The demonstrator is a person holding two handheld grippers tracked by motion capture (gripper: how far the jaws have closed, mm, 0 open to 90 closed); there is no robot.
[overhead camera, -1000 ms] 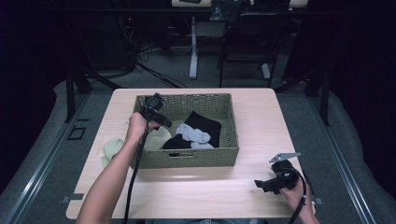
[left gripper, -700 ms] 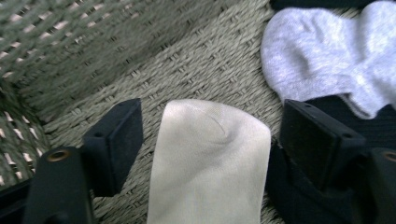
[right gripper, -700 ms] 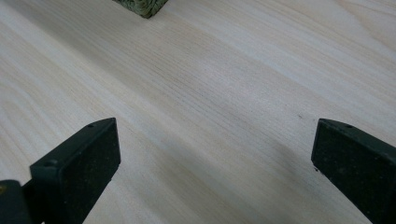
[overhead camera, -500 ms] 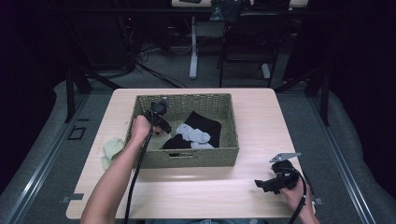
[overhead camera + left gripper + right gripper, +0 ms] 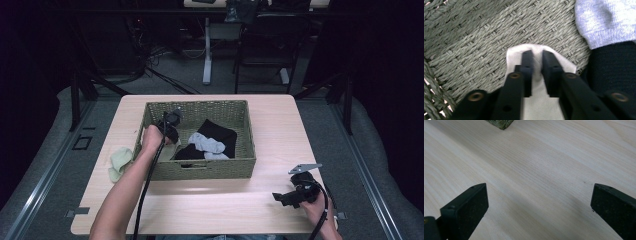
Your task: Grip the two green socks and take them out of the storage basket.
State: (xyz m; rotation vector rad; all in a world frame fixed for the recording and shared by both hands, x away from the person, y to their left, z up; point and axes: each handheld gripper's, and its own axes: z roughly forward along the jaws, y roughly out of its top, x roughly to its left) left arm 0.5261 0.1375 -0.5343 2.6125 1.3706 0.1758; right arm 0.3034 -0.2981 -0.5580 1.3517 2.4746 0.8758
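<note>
Now that my left gripper [image 5: 535, 56] has dropped into the basket [image 5: 200, 169], it pinches the white cloth [image 5: 536, 105]; my right gripper [image 5: 537, 202] idles agape.

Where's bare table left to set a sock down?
Bare wood lies between the basket's front wall and the near edge, left of the right gripper, and right of the basket. Left is tighter: a pale green cloth lies there.

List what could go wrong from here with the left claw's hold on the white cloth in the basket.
1. The left claw pinches only a small fold of the white cloth, so it may slip free when lifted.
2. The grey sock and black garment lie right beside it and could drag along.
3. The claw sits low against the woven basket floor and might snag it.
</note>
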